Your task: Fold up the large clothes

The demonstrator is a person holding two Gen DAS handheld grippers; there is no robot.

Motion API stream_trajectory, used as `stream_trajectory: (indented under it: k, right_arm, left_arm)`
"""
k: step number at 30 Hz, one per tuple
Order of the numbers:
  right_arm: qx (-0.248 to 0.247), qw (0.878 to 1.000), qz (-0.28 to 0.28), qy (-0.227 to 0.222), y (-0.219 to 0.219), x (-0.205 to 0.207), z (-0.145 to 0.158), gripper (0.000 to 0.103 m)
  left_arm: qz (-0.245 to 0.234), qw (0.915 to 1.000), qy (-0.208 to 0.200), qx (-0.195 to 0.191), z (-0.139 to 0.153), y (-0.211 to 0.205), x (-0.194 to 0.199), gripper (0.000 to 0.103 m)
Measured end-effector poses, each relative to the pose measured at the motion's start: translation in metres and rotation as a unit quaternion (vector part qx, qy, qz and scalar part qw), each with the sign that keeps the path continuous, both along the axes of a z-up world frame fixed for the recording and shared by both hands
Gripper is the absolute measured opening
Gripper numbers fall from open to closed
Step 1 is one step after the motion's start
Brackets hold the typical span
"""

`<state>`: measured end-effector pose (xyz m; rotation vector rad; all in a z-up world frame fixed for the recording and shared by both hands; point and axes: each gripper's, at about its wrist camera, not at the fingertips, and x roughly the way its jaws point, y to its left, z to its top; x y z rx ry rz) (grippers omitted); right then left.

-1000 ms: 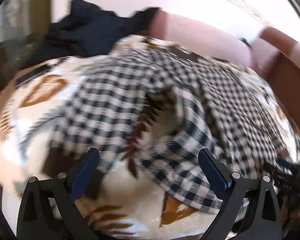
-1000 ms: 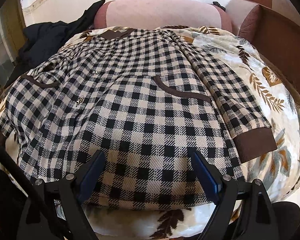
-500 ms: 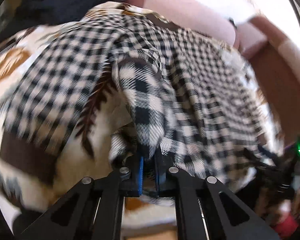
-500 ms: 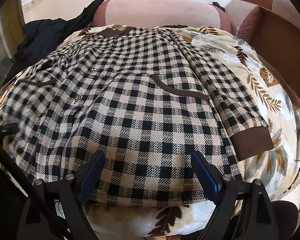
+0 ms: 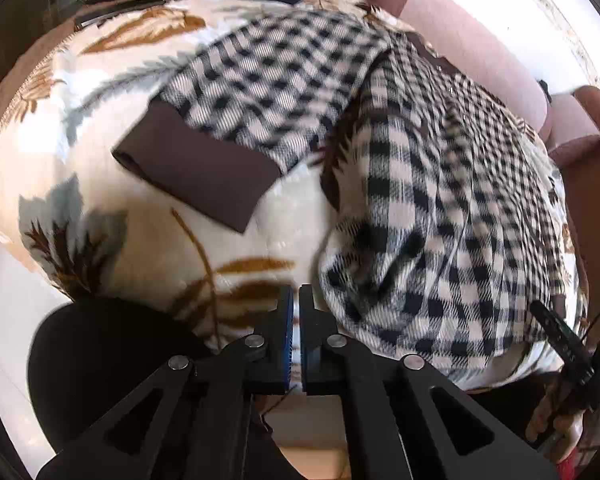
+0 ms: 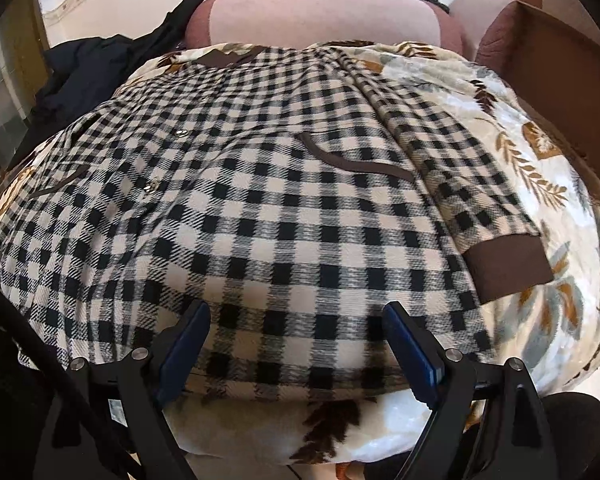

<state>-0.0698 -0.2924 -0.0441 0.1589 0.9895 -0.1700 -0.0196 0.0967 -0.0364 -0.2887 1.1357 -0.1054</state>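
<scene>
A black-and-cream checked jacket (image 6: 284,200) with brown cuffs lies front up on a leaf-patterned blanket (image 6: 540,184). In the left wrist view its left sleeve (image 5: 268,80) with a brown cuff (image 5: 196,168) lies spread to the left, and the body's side edge (image 5: 420,240) is bunched. My left gripper (image 5: 296,320) is shut just left of the jacket's lower corner; no cloth shows between the pads. My right gripper (image 6: 296,344) is open over the jacket's bottom hem. The right sleeve's cuff (image 6: 508,268) lies at the right.
A pink sofa back (image 6: 324,16) runs behind the blanket. A dark garment (image 6: 88,68) is heaped at the back left. A brown armrest (image 6: 548,64) stands at the right. The right gripper's cable and body (image 5: 564,344) show at the left view's right edge.
The left gripper closed on the jacket's side edge, then pulled back toward the blanket's front edge; the sleeve now lies spread out. The right gripper stayed open over the hem.
</scene>
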Motion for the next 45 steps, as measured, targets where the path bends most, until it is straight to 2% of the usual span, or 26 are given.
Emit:
stream_trajectory:
  k: [2, 3, 4, 7, 10, 13, 17, 20, 21, 22, 23, 24, 26, 29, 33, 34, 37, 42, 45]
  right_arm:
    - [0.002, 1.0, -0.008, 0.003, -0.005, -0.003, -0.001, 0.091]
    - [0.002, 1.0, -0.01, 0.005, -0.007, -0.004, -0.002, 0.091]
    - [0.003, 1.0, -0.012, 0.008, -0.009, -0.005, -0.004, 0.091]
    - [0.002, 1.0, -0.013, 0.015, -0.009, -0.006, -0.007, 0.091]
    - [-0.004, 1.0, -0.008, 0.014, -0.006, -0.006, -0.006, 0.091]
    - [-0.009, 1.0, 0.001, 0.013, 0.001, -0.004, -0.006, 0.091]
    - [-0.015, 1.0, 0.012, 0.018, 0.009, -0.002, -0.007, 0.091]
    - [-0.025, 0.999, 0.018, 0.02, 0.013, -0.001, -0.008, 0.091]
    - [-0.027, 0.999, 0.018, 0.021, 0.014, 0.0, -0.008, 0.091]
    - [-0.028, 0.999, 0.018, 0.023, 0.015, 0.0, -0.009, 0.091]
    - [-0.029, 0.999, 0.018, 0.024, 0.015, 0.0, -0.01, 0.091]
    - [-0.033, 0.999, 0.019, 0.026, 0.016, 0.001, -0.011, 0.091]
    - [-0.039, 0.999, 0.022, 0.027, 0.018, 0.002, -0.01, 0.091]
    - [-0.057, 0.998, 0.029, 0.018, 0.019, 0.003, -0.005, 0.091]
    - [-0.062, 0.997, 0.033, 0.011, 0.017, 0.008, -0.003, 0.091]
    - [-0.061, 0.997, 0.034, 0.012, 0.017, 0.01, -0.003, 0.091]
    - [-0.061, 0.997, 0.039, 0.016, 0.019, 0.016, -0.006, 0.091]
    - [-0.069, 0.996, 0.054, 0.011, 0.017, 0.034, -0.003, 0.091]
    - [-0.069, 0.996, 0.056, -0.005, 0.009, 0.053, 0.007, 0.091]
  left_arm:
    - [0.006, 0.9997, -0.019, 0.012, 0.008, 0.004, 0.004, 0.02]
    - [0.012, 0.9993, -0.028, 0.02, 0.012, 0.009, 0.009, 0.033]
    - [0.025, 0.9983, -0.043, 0.031, 0.018, 0.016, 0.012, 0.041]
    - [0.063, 0.9954, -0.059, 0.042, 0.023, 0.039, 0.022, 0.049]
    - [0.104, 0.9921, -0.066, 0.022, 0.02, 0.068, 0.034, 0.054]
    - [0.122, 0.9911, -0.054, 0.006, 0.007, 0.09, 0.044, 0.055]
    - [0.103, 0.9934, -0.044, -0.025, -0.007, 0.088, 0.056, 0.055]
    - [0.063, 0.9951, -0.055, -0.054, -0.005, 0.072, 0.064, 0.055]
    - [0.056, 0.9958, -0.05, -0.051, -0.007, 0.066, 0.067, 0.047]
    - [0.06, 0.9963, -0.05, -0.035, -0.007, 0.063, 0.069, 0.027]
    - [0.06, 0.9967, -0.048, -0.024, -0.008, 0.06, 0.071, 0.016]
    - [0.058, 0.9968, -0.046, -0.032, -0.007, 0.061, 0.074, 0.009]
    - [0.071, 0.996, -0.039, -0.038, -0.002, 0.073, 0.082, 0.009]
    - [0.115, 0.9919, -0.053, 0.012, 0.021, 0.102, 0.102, 0.008]
    - [0.182, 0.9797, -0.068, 0.051, 0.056, 0.156, 0.137, 0.007]
    - [0.203, 0.9741, -0.072, 0.068, 0.065, 0.169, 0.148, 0.007]
    - [0.229, 0.9655, -0.077, 0.096, 0.081, 0.187, 0.171, 0.007]
    - [0.232, 0.9607, -0.078, 0.13, 0.09, 0.169, 0.199, 0.007]
    - [0.201, 0.9683, -0.086, 0.12, 0.095, 0.14, 0.215, 0.007]
